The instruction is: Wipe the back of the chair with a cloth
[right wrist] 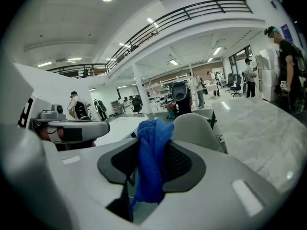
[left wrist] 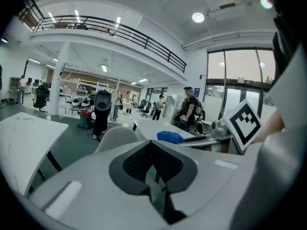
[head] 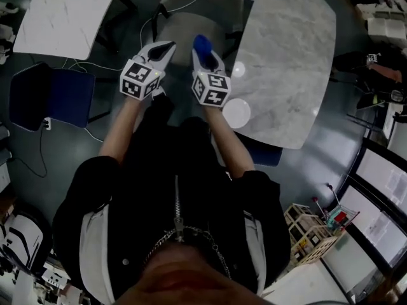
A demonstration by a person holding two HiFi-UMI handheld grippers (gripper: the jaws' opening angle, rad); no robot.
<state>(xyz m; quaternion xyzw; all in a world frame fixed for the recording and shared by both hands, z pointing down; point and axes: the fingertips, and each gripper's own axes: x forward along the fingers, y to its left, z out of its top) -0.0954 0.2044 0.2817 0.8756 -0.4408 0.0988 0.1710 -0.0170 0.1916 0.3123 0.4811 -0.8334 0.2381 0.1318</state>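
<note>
right tongs [right wrist: 151,163] clamped on bunched blue cloth [right wrist: 153,134] | left tongs [left wrist: 154,166] together, empty | risk: cloth pulls free wiping grey plastic chair [head: 202,8] ahead

The head view is dim, and the black jacket [head: 191,189] is so dark that little of it shows. The bottom edge is blurry. One small bright spot of glare sits by the left edge of the marble table [head: 286,56]. Both gripper views are bright, lit from above by a round lamp [left wrist: 197,17] and long light strips. The windows [left wrist: 240,66] glow white. These two views bend at the edges and have black corners. Close up, the blue cloth [right wrist: 152,162] looks soft.
</note>
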